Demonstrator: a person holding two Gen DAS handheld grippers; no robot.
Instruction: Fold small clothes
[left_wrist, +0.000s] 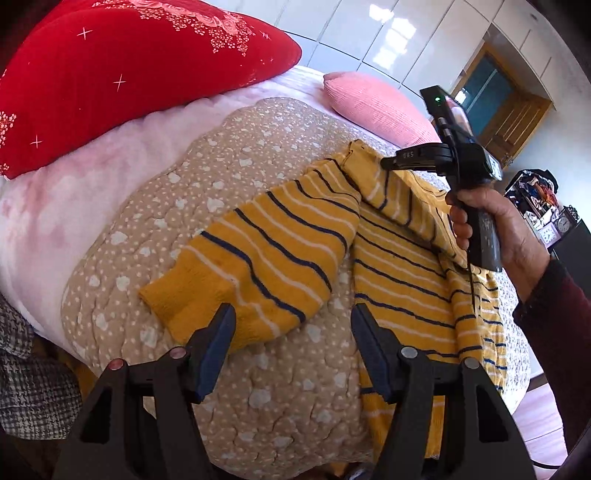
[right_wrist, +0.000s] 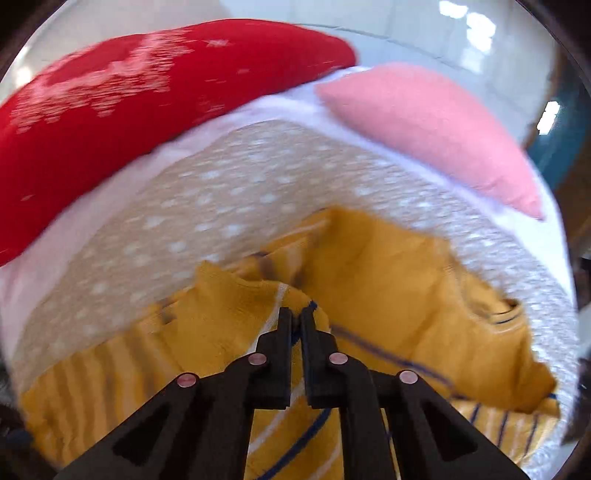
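A small yellow sweater (left_wrist: 402, 273) with navy and white stripes lies on the dotted beige quilt (left_wrist: 229, 173). Its left sleeve (left_wrist: 266, 258) stretches out, the plain cuff (left_wrist: 177, 295) toward the quilt's near left. My left gripper (left_wrist: 291, 325) hovers open just over the sleeve's lower edge, one finger by the cuff, the other by the body. My right gripper (right_wrist: 296, 315) is shut on a fold of the sweater (right_wrist: 236, 306) near its upper edge. In the left wrist view that gripper (left_wrist: 386, 162) is held by a hand (left_wrist: 495, 221) above the sweater's top, with cloth bunched under it.
A red flowered pillow (left_wrist: 122, 74) and a pink pillow (left_wrist: 373, 107) lie at the back on a pale pink blanket (left_wrist: 74, 206). A checked cloth (left_wrist: 29, 387) lies at the near left. A dark shelf with small clocks (left_wrist: 554, 225) stands beyond the bed's right edge.
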